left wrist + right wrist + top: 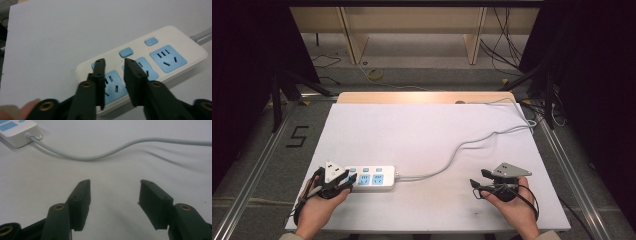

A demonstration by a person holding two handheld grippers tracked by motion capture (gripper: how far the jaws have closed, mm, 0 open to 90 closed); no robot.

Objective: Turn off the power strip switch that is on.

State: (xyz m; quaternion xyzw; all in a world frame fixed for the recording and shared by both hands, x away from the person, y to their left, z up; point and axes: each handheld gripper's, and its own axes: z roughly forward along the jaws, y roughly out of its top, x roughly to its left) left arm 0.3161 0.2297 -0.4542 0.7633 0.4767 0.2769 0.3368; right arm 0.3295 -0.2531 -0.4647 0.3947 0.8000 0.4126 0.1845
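Overhanging strip (pixel 372 178) edge: left tongs (pixel 349 181).

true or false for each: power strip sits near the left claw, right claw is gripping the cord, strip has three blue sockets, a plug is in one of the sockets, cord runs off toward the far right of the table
1. The power strip lies by the left claw. True: the claw hangs over its end socket.
2. The right claw grips the cord. False: its jaws stand apart with nothing between them, and the cord lies farther off on the table.
3. The strip has three blue sockets. True.
4. A plug sits in one socket. False: the sockets that show are bare.
5. The cord runs toward the table's far right. True.
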